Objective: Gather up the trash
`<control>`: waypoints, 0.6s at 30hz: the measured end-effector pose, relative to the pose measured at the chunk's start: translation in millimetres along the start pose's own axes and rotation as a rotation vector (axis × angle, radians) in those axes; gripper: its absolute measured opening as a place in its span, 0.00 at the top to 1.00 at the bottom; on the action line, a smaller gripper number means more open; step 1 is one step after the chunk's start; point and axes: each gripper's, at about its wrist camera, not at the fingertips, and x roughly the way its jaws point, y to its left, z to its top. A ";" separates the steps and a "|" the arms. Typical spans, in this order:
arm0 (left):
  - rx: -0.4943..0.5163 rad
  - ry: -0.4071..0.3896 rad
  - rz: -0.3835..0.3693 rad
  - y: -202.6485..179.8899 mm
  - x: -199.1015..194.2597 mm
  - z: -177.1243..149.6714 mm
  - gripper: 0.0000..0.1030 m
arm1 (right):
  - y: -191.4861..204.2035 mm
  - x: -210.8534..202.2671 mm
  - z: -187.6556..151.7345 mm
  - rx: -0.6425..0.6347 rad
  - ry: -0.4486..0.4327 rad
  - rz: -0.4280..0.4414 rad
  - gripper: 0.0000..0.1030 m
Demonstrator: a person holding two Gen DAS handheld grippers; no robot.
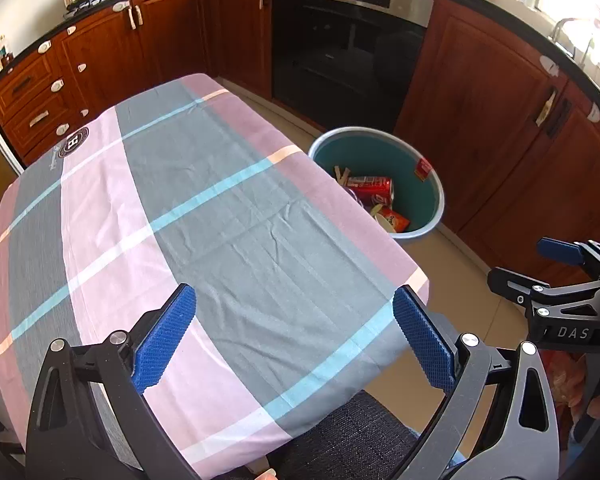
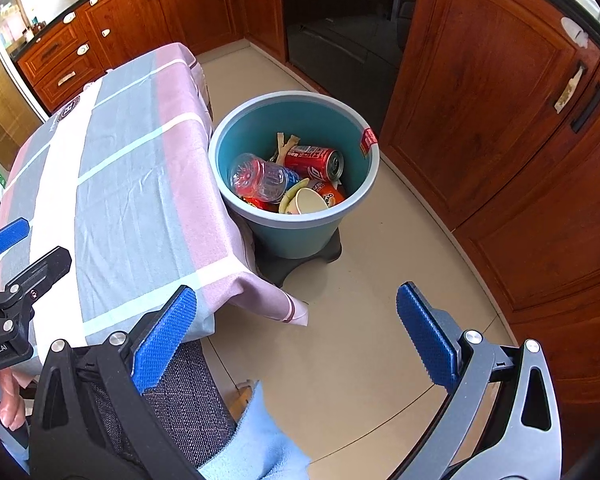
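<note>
Going left to right. Left gripper (image 1: 294, 336) is hovering over the near end of the table (image 1: 100, 216), jaws spread wide, nothing between the blue pads (image 1: 164, 340). The checked tablecloth (image 1: 228, 208) is lying bare: no trash showing on it in either view.

Right of the table, standing on the floor and just beside the table's right edge, the teal bin (image 2: 352, 120) is sitting on a dark base (image 2: 300, 264). That's where the task's things are lying now. Inside, from left: a clear plastic bottle (image 2: 260, 178) with red inside is lying on its side, long axis running left-right; a red can (image 2: 314, 162) is also lying flat, long axis left-right, top end facing right; below them a paper cup (image 2: 310, 202) is tipping with its mouth toward the camera, and an orange wrapper (image 2: 332, 194) is poking out beside it. Tan scraps (image 2: 284, 142) are leaning at the back. A red sticker (image 2: 369, 142) is sitting on the bin's right rim.

Right gripper (image 2: 296, 336) is hanging over the floor past the table corner, jaws wide apart, holding nothing. The bin lies ahead and slightly left of it, well apart; this is the nearer arm to the bin.

Judgement: the table is looking cleared, so the task is probably near done or done.
</note>
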 end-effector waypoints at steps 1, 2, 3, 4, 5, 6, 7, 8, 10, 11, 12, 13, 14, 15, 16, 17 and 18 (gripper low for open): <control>-0.002 0.001 0.000 0.1 0.8 0.2 0.04 | 0.4 0.1 -0.1 0.000 0.002 -0.001 0.07; -0.003 0.001 0.000 0.3 0.7 0.0 0.04 | 0.6 0.4 -0.1 -0.001 0.004 -0.001 0.07; -0.003 0.000 0.000 0.7 0.8 -0.1 0.04 | 1.0 0.5 1.0 -0.003 0.006 -0.002 0.07; -0.002 -0.001 0.001 0.9 0.7 -0.2 0.04 | 1.3 0.6 1.2 -0.004 0.007 -0.004 0.07; 0.000 0.000 0.003 0.6 0.8 -0.1 0.04 | 1.6 0.5 1.5 -0.004 0.007 -0.005 0.07; 0.000 0.000 0.004 0.9 1.0 -0.1 0.04 | 1.9 0.5 1.7 -0.005 0.008 -0.006 0.07; -0.001 -0.002 0.006 1.2 0.9 -0.2 0.04 | 2.5 0.3 1.6 -0.005 0.008 -0.006 0.07; -0.003 -0.002 0.007 1.4 0.5 -0.4 0.04 | 2.8 0.3 2.2 -0.006 0.007 -0.006 0.07; -0.004 -0.002 0.007 2.1 0.3 -0.4 0.04 | 3.2 0.6 2.9 -0.009 0.007 -0.005 0.07; -0.004 -0.003 0.008 2.2 0.0 -0.3 0.04 | 3.5 0.4 3.1 -0.010 0.007 -0.005 0.07; -0.004 -0.005 0.009 2.2 -0.2 -0.2 0.04 | 3.8 0.6 3.0 -0.011 0.007 -0.005 0.07; -0.004 -0.006 0.009 2.1 -0.5 0.0 0.04 | 3.9 0.4 3.1 -0.011 0.006 -0.004 0.07; -0.003 -0.007 0.009 1.8 -0.6 -0.1 0.04 | 3.8 0.7 3.3 -0.012 0.006 -0.004 0.07; -0.002 -0.009 0.010 1.8 -0.9 -0.4 0.04 | 3.9 0.6 3.2 -0.012 0.006 -0.004 0.07; -0.001 -0.011 0.012 1.4 -1.0 -0.6 0.04 | 4.1 0.4 3.3 -0.012 0.006 -0.004 0.07; -0.001 -0.011 0.012 1.2 -0.8 -0.8 0.04 | 4.1 0.5 2.9 -0.012 0.006 -0.004 0.07; -0.001 -0.010 0.012 1.3 -0.8 -0.8 0.04 | 4.5 0.2 3.0 -0.014 0.005 -0.004 0.07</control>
